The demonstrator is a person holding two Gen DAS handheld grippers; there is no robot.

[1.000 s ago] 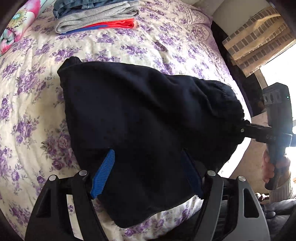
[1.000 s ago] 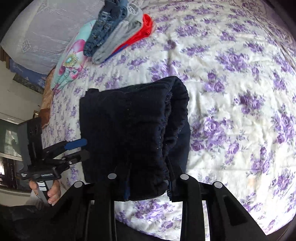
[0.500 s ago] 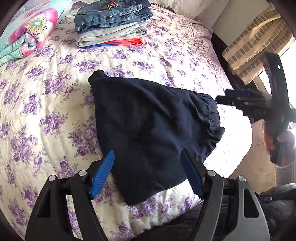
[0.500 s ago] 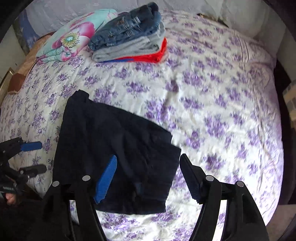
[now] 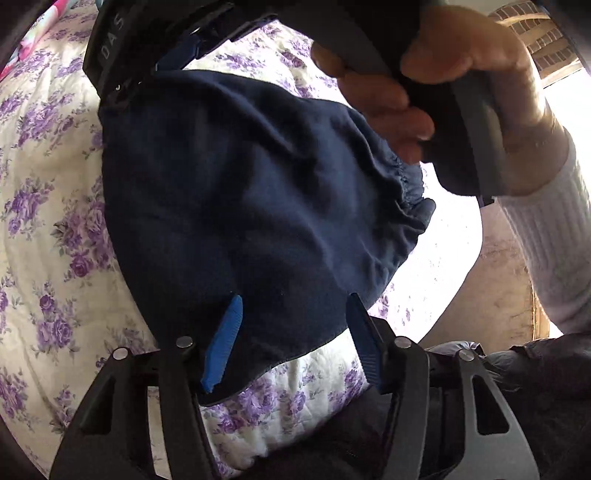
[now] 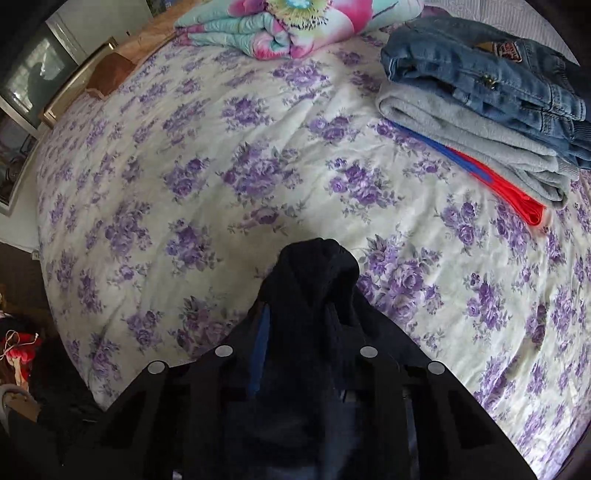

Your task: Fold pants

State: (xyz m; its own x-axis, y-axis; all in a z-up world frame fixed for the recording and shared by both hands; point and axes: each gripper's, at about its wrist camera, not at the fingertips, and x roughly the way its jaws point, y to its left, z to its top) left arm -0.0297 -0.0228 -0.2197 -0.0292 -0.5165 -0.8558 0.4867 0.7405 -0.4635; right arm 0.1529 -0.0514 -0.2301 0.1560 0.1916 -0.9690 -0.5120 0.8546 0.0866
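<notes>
The folded dark navy pants (image 5: 251, 206) lie on the floral bedspread (image 5: 48, 236) at the bed's near edge. My left gripper (image 5: 291, 321) is open, its blue fingertips (image 5: 231, 321) over the near edge of the pants, holding nothing. My right gripper reaches across the top of the left wrist view, held by a hand (image 5: 417, 74), with its tip at the pants' far left corner. In the right wrist view my right gripper (image 6: 299, 317) is shut on a bunched fold of the pants (image 6: 317, 269).
A stack of folded clothes, jeans (image 6: 487, 74) on grey and red garments, sits at the far right of the bed. A rolled colourful blanket (image 6: 295, 26) lies at the head. The bed's edge and floor (image 5: 491, 288) are to the right.
My right gripper has swung across over the pants to their far left corner and closed on the fabric. My left gripper stays open near the pants' near edge.
</notes>
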